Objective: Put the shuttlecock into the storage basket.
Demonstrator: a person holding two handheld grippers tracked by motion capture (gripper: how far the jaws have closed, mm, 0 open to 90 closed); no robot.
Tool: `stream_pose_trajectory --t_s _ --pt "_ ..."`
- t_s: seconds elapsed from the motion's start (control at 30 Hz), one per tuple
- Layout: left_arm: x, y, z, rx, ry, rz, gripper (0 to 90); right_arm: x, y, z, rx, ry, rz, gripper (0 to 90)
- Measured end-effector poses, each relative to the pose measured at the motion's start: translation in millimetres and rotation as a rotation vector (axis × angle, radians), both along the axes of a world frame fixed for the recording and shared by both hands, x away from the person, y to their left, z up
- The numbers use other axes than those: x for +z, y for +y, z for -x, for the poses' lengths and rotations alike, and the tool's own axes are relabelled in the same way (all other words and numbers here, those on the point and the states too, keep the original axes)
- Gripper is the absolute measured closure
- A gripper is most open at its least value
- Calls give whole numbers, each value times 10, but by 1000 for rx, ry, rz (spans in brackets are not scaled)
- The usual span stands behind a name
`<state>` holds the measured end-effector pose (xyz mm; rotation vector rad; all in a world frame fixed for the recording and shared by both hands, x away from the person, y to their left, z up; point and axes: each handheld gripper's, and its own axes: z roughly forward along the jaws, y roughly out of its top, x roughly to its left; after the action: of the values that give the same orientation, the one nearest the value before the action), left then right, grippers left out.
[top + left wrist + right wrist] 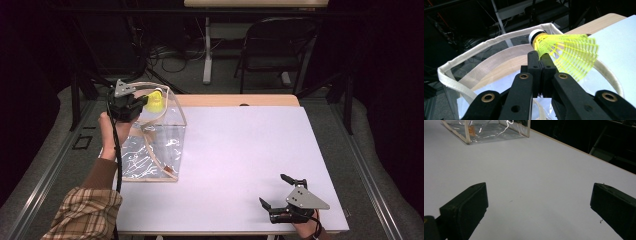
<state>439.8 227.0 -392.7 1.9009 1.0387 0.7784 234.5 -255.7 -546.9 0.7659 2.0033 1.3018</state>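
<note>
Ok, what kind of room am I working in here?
Probably a lab or recording workspace, not a home: a white table in a dark room, loose cables on the floor behind it, and a folding chair beside another desk.

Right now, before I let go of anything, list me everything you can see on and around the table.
shuttlecock: one, yellow plastic skirt with a white cap banded black, held above the open top of the bag
clear bag: one, transparent with cream fabric trim and strap, standing at the table's left edge
table: one, white top with a wooden strip along the far edge
folding chair: one, black, on the floor beyond the table
second table: one, pale top on a white leg, behind the chair
left gripper: one, black, fingers closed on the shuttlecock's skirt
right gripper: one, black with a grey plate, fingers wide apart, at the table's near right corner
sleeve: one, plaid, lower left
</note>
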Motion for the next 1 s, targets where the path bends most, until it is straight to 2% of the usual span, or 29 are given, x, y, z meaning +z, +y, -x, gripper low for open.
stream_pose_trajectory --t_s 0.57,1.0 --pt "-70 -29 -77 -14 43 -21 890 -1 1 0 0 1 2 7" --pt "-100 -54 -112 -23 60 -34 890 0 8 5 4 1 1 7"
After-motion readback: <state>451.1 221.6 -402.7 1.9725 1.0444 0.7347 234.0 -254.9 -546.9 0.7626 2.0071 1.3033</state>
